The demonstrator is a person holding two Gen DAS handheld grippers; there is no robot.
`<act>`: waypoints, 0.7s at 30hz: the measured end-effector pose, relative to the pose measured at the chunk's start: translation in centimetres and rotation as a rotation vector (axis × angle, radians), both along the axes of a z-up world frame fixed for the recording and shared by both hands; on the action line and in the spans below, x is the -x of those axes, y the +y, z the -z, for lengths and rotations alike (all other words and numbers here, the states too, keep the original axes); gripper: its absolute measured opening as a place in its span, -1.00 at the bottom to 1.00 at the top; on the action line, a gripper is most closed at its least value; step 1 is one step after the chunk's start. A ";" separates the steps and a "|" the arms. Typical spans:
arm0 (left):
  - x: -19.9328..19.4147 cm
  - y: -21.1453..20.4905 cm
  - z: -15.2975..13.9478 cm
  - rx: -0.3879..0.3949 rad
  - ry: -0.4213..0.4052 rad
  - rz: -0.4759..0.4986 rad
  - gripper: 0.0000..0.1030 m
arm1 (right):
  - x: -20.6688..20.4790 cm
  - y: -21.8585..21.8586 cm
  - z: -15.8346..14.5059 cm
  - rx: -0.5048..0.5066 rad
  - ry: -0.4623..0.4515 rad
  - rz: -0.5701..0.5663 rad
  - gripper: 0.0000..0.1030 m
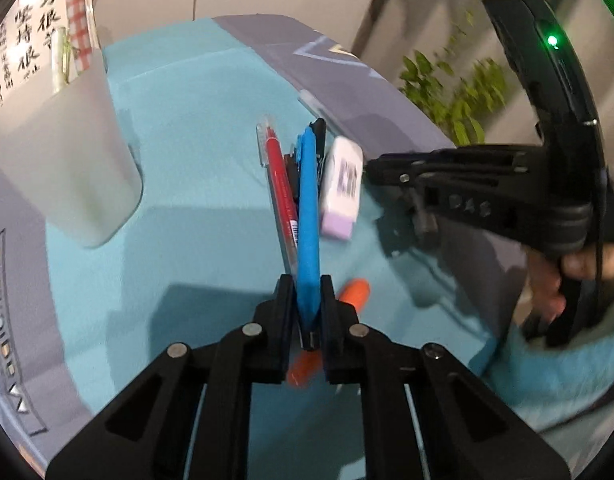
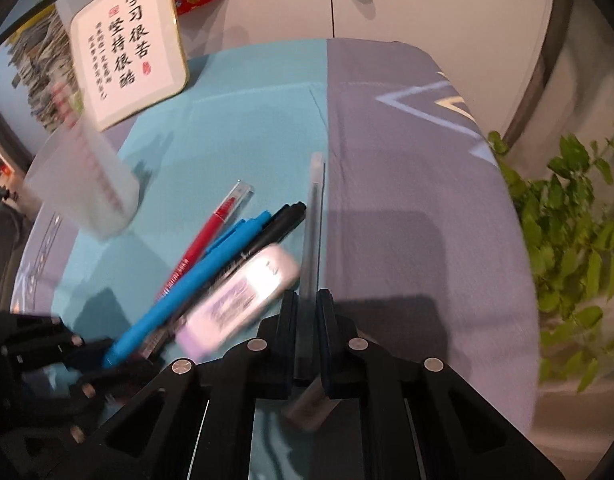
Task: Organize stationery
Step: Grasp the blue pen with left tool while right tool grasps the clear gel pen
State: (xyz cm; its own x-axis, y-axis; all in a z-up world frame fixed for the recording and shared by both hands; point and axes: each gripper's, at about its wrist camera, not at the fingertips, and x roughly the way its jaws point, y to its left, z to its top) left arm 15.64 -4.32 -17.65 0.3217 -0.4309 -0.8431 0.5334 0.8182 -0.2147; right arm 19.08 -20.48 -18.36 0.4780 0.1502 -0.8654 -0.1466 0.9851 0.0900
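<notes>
My left gripper (image 1: 307, 296) is shut on a blue pen (image 1: 309, 216), which points away over the teal cloth (image 1: 195, 120). A red pen (image 1: 281, 188) and a black pen (image 1: 319, 130) lie beside it, with a white and lilac eraser (image 1: 341, 188) to the right and an orange marker (image 1: 353, 290) under my fingers. My right gripper (image 2: 307, 308) is shut on a grey translucent pen (image 2: 311, 220). The blue pen (image 2: 195, 280), red pen (image 2: 211, 228), black pen (image 2: 275, 228) and eraser (image 2: 239, 296) show to its left. A frosted cup (image 1: 63, 160) stands at the left.
A framed calligraphy sign (image 2: 127, 52) leans at the back left behind the frosted cup (image 2: 83, 184). A green plant (image 2: 579, 248) stands off the table's right edge. The right gripper (image 1: 487, 196) shows in the left wrist view, close to the eraser.
</notes>
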 end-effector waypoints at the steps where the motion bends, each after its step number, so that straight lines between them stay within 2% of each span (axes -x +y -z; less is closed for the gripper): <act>1: 0.2 0.3 0.0 0.000 0.004 0.002 -0.77 | 0.8 -0.3 -0.2 -0.011 0.004 -0.005 -0.80; 4: 0.5 1.0 -0.1 -0.034 -0.020 -0.026 -0.77 | 2.1 -0.4 -0.9 -0.005 -0.001 -0.020 -0.80; 5: 0.3 1.0 -0.1 -0.047 -0.031 -0.042 -0.70 | 2.5 -0.3 -1.1 0.007 -0.010 -0.029 -0.80; 6: 0.3 1.4 -0.1 -0.057 -0.041 -0.060 -0.54 | 2.8 -0.2 -1.3 0.013 -0.014 -0.037 -0.80; 11: 0.1 2.9 -1.5 -0.046 -0.085 -0.115 -0.22 | 2.6 -0.3 -1.5 0.003 -0.023 -0.043 -0.80; 13: -0.5 2.5 -2.3 -0.035 -0.106 -0.119 -0.22 | 2.2 -0.1 -1.3 -0.010 -0.009 -0.055 -0.80; 18: -3.1 0.5 -2.9 -0.006 -0.102 -0.131 -0.25 | 1.1 -0.8 -2.3 -0.073 -0.046 -0.021 -0.80; 21: -4.8 -1.5 -2.3 -0.052 -0.119 -0.135 -0.26 | -0.7 -1.5 -2.6 -0.090 -0.056 0.036 -0.79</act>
